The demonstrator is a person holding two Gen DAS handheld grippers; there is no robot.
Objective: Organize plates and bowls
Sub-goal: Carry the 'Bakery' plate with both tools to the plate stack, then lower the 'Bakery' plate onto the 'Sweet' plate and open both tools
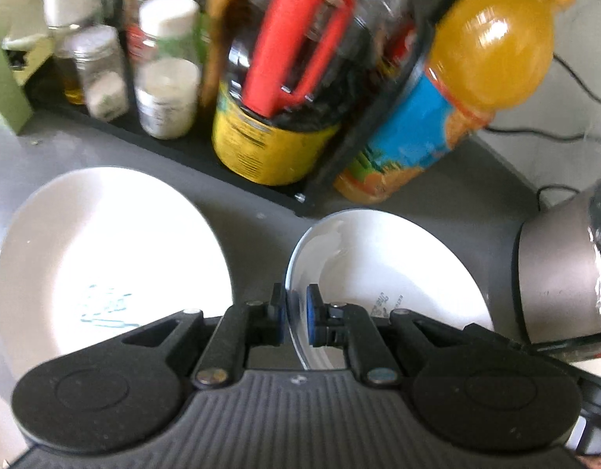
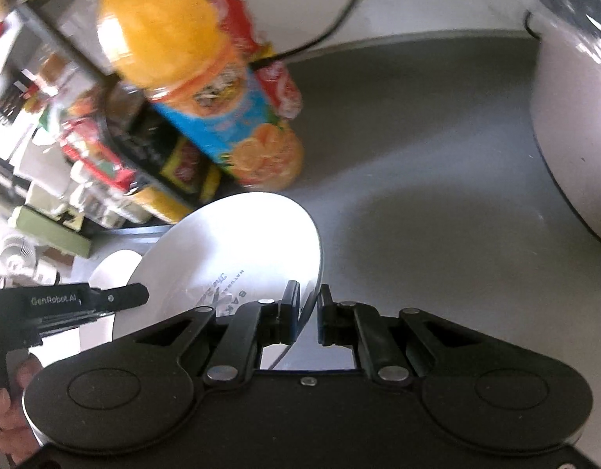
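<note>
A white bowl (image 1: 386, 269) with dark lettering inside is held above the grey counter by both grippers. My left gripper (image 1: 296, 318) is shut on the bowl's left rim. My right gripper (image 2: 305, 312) is shut on the opposite rim of the same bowl (image 2: 242, 250), which tilts. The left gripper also shows in the right wrist view (image 2: 117, 297) at the bowl's far side. A larger white plate (image 1: 105, 258) with blue writing lies on the counter to the left; it also shows in the right wrist view (image 2: 109, 269).
A black rack (image 1: 222, 164) behind holds jars, a dark bottle with a red handle (image 1: 296, 43) and spice bottles. An orange juice bottle (image 1: 468, 78) stands beside it. A large metal pot (image 1: 554, 269) sits at right, also in the right wrist view (image 2: 574, 125). Black cables run along the wall.
</note>
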